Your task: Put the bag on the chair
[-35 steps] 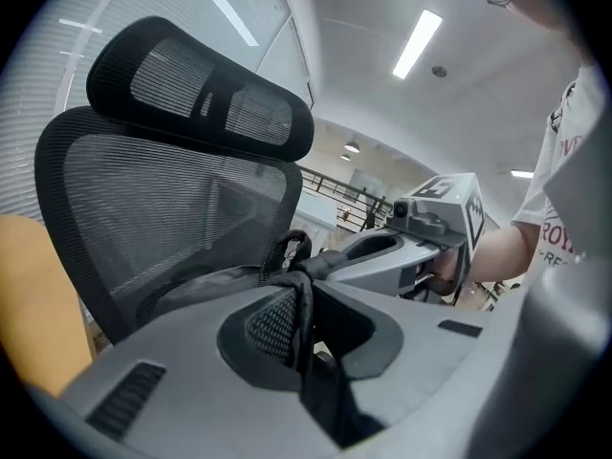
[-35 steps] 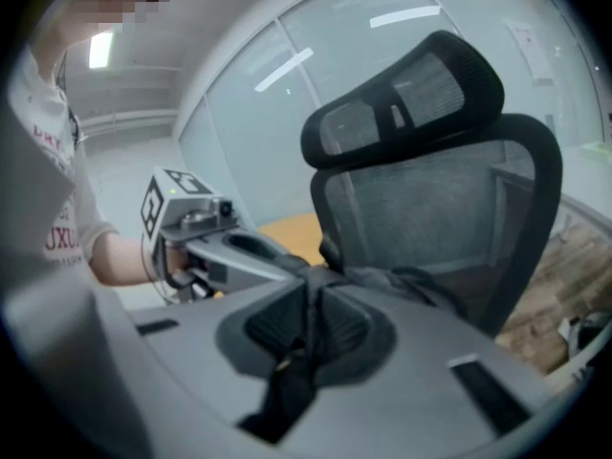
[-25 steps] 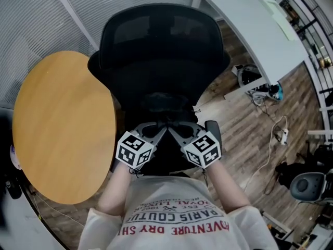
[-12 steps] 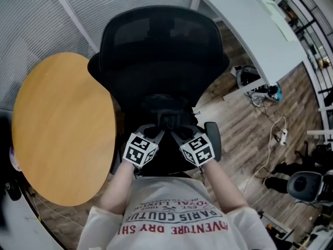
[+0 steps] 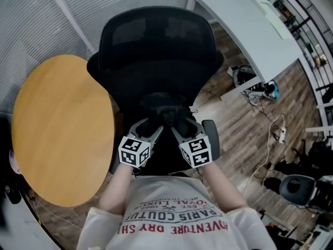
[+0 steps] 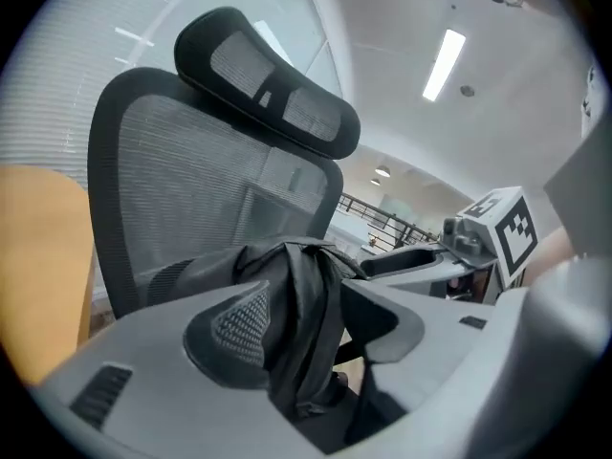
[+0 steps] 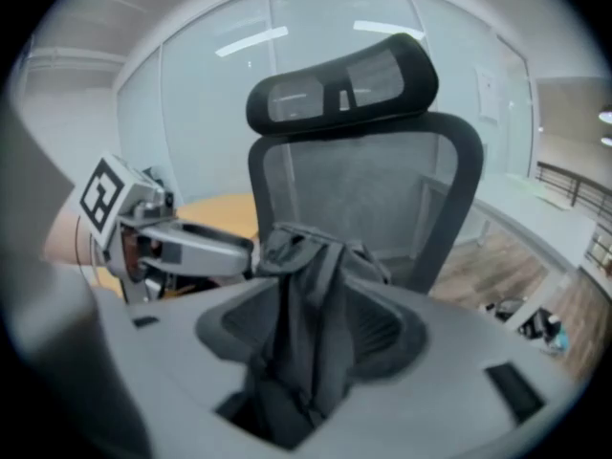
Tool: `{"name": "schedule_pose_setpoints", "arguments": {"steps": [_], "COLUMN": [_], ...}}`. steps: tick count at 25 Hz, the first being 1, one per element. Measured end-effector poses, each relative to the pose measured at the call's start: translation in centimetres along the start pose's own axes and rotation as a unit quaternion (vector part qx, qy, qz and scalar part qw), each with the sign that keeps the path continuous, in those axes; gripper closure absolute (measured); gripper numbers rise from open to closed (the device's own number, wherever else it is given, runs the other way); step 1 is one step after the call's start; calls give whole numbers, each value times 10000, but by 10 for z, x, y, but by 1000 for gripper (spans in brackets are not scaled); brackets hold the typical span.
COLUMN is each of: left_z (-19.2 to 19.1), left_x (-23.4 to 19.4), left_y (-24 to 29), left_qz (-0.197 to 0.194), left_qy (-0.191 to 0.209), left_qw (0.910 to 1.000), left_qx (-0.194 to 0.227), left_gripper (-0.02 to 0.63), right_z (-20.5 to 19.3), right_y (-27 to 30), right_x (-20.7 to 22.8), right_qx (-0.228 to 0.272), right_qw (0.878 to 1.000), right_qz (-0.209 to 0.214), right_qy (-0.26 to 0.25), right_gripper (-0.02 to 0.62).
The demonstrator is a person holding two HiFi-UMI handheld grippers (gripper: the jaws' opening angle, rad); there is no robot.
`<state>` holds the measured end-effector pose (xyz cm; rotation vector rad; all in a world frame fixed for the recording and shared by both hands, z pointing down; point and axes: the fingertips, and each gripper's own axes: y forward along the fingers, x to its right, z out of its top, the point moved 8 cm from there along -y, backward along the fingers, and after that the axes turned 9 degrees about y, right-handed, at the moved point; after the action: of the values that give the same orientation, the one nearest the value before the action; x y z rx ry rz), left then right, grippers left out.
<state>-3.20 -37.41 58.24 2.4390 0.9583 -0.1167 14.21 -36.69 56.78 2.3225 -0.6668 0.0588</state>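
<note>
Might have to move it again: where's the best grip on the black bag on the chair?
Take the bunched straps atop the bag, from the seat's front. They stand as a narrow band; the body looks wide and slack, and the chair back blocks the far side.

The bag (image 5: pixel 164 109), black and crumpled with its straps bunched upward, sat on the seat of the black mesh-backed chair (image 5: pixel 156 46), just on the near side of the upright backrest.

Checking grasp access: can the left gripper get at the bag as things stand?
Probably yes. The bag already stands between the left gripper's opening jaws, with nothing in front of it. The right gripper sits alongside at the same bag and doesn't look to be blocking.
</note>
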Motion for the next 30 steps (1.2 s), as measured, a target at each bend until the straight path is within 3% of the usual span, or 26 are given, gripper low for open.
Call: {"name": "schedule_pose_setpoints", "arguments": {"steps": [2,4,6,11,16,23,30], "left_z": [5,11,19,48,82,115,120], "left_x": [4,9,17,44,72,108,120], "left_y": [-9,-20,-32,-60,-94,-140,-159], "left_qz": [81,200,317,400,514,468,615], "left_qy": [210,322,527,1289,1882,2126,2272], "left_qw": [9997,9991,9976,9879,9707,9542,9480], "left_qx": [94,209,330,758,1405,2053,2143], "left_gripper": [389,481,563,580,580,580,580], "right_z": [2,6,12,32,53,69,66], "right_y": [-12,-26,-40,-72,-113,-164,-178], "right_x": [-1,-2,-6,-23,-46,-64,-74], "right_qx": [238,496,703,1190,1984,2792,2853], "right_qw": [9996,9986,9974,9926,9769,9552,9508], "right_qz": [-73,-150,-169,68,216,485,620], "right_qy": [-92,-86,-43,-246,-764,-851,-1040], "right_gripper": [395,505,545,563,568,568,569]}}
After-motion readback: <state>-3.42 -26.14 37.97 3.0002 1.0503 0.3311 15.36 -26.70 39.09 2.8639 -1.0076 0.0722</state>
